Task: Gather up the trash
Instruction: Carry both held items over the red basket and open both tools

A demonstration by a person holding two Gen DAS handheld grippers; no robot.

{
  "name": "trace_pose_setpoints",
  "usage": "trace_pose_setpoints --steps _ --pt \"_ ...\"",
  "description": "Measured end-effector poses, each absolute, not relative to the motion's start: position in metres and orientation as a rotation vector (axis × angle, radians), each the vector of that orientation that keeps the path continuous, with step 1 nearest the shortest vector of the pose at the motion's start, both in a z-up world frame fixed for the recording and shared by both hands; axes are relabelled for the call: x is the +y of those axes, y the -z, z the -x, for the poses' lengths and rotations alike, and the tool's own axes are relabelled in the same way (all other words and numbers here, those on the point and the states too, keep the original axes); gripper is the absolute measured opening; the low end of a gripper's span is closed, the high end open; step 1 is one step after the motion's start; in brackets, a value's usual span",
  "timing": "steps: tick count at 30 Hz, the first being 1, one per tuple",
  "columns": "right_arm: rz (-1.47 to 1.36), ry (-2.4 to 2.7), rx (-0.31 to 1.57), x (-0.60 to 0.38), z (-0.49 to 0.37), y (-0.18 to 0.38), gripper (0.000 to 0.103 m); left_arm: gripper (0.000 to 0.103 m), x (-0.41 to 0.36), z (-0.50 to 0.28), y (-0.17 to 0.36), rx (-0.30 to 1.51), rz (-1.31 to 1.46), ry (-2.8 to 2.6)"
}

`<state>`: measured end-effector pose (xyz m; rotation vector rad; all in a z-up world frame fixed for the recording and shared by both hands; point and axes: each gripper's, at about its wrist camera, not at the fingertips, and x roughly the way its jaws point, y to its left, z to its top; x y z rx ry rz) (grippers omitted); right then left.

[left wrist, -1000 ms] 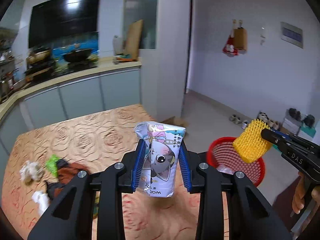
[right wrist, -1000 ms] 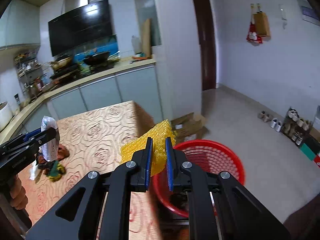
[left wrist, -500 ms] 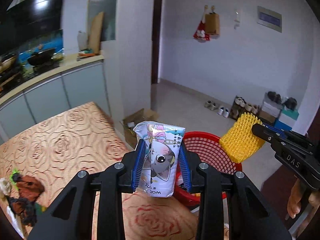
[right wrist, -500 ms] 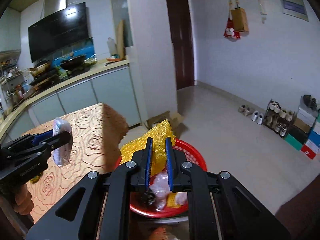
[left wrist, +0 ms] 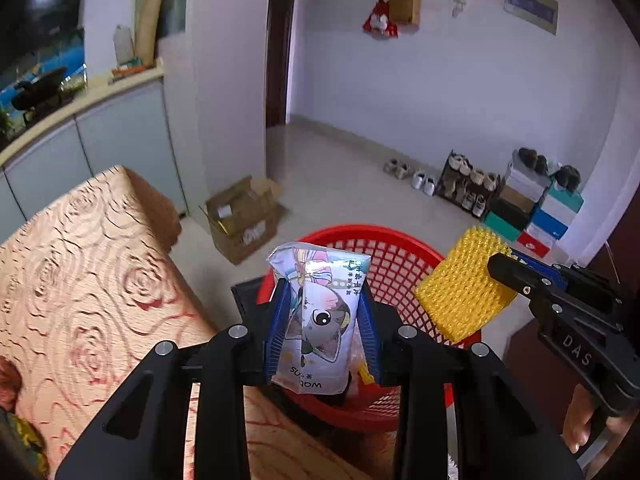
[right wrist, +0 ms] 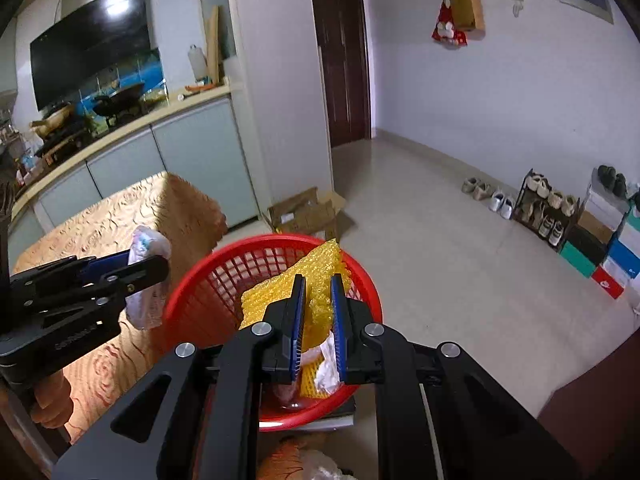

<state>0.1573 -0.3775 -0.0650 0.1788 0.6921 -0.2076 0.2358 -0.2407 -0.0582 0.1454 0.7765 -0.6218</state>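
Over the red basket [left wrist: 404,256], the left gripper [left wrist: 322,332] pinches a light, crinkly, probably slippery snack packet [left wrist: 318,320] across its middle, while the right gripper [right wrist: 318,320] clamps soft, springy yellow foam netting [right wrist: 316,276] at one end.

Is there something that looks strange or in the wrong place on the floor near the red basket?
Yes, mildly. A cardboard box lies on the floor beyond the red basket, by the wall corner, with its flaps open and splayed, so it looks left there. A few loose shoes sit on the floor beside the shoe rack.
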Motion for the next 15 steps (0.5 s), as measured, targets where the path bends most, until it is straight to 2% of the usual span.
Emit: trace_pose_setpoints --steps 11,13,15 --pt "-0.199 0.185 0.752 -0.381 -0.168 0.086 0.013 0.034 -0.259 -0.248 0.083 0.849 -0.139 0.658" --pt "-0.21 0.183 0.755 -0.383 -0.168 0.089 0.015 0.036 -0.26 -0.25 0.086 0.86 -0.135 0.661" --pt "-0.22 0.181 0.761 -0.385 -0.169 0.091 0.015 0.044 -0.26 -0.252 0.087 0.866 -0.131 0.663"
